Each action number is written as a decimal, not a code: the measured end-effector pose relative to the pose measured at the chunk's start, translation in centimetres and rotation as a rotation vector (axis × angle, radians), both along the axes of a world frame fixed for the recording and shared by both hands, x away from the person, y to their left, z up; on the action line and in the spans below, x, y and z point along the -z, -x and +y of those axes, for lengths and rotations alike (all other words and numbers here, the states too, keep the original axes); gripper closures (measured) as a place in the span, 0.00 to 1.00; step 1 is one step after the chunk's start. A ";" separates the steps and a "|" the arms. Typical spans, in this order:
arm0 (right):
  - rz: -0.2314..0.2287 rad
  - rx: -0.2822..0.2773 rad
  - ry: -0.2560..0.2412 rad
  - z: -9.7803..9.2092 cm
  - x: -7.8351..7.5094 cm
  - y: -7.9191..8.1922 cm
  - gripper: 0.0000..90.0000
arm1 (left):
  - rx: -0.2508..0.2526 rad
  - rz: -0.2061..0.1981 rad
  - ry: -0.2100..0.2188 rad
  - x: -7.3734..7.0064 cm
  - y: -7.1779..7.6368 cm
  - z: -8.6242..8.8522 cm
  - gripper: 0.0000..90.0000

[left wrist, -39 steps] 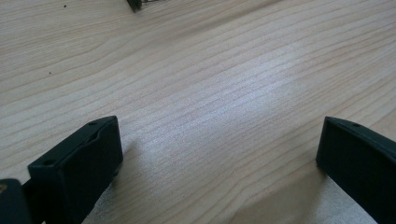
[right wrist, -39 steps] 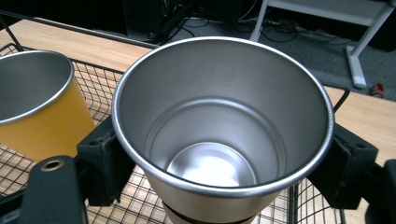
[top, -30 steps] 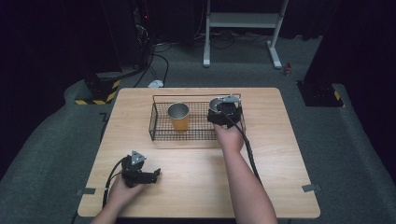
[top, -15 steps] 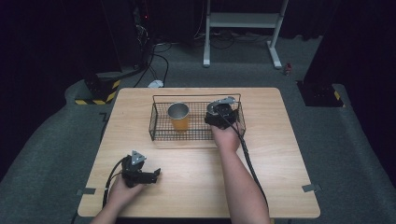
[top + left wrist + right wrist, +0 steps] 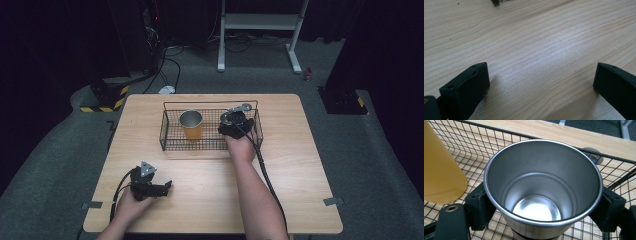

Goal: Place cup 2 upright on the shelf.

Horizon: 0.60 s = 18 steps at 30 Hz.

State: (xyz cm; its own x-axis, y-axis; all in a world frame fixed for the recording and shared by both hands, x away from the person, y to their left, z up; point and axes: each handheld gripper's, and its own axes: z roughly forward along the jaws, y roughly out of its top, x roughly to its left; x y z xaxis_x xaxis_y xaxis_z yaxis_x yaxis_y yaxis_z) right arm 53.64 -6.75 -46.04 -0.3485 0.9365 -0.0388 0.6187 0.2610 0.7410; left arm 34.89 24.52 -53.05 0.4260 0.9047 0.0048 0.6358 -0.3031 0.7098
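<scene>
A black wire basket (image 5: 210,103) stands at the back middle of the wooden table (image 5: 300,165). An orange cup (image 5: 191,125) with a steel lining stands upright in its left half. My right gripper (image 5: 234,122) is in the basket's right half, shut on a steel cup (image 5: 541,185). In the right gripper view the jaws press both sides of the upright, empty cup just above the basket's mesh floor (image 5: 486,152), with the orange cup (image 5: 439,170) close at the left. My left gripper (image 5: 167,186) rests on the table at the front left, open, with bare wood between its fingers (image 5: 469,85).
The basket's right wall (image 5: 621,170) runs close behind the steel cup. Black cables trail from both grippers over the table. Grey carpet, a white table frame (image 5: 260,22) and a yellow-and-black striped block (image 5: 102,102) lie beyond the table.
My right gripper has shifted slightly left and nearer with the steel cup, inside the basket. The left gripper has stayed in place.
</scene>
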 end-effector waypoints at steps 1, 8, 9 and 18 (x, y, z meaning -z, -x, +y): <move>0.002 0.001 -0.004 0.0 0.0 0.0 0.21 | 0.001 0.000 -0.001 0.0 0.0 0.0 0.01; 0.018 0.000 -0.005 0.2 0.2 -0.2 0.21 | 0.000 0.000 0.000 0.0 0.0 0.0 0.01; 0.020 -0.003 0.000 0.2 0.3 -0.3 0.21 | -0.001 -0.001 0.002 0.0 0.0 0.0 0.01; 0.040 -0.005 -0.003 0.1 0.5 -0.4 0.21 | 0.001 0.000 0.000 0.0 0.0 0.0 0.01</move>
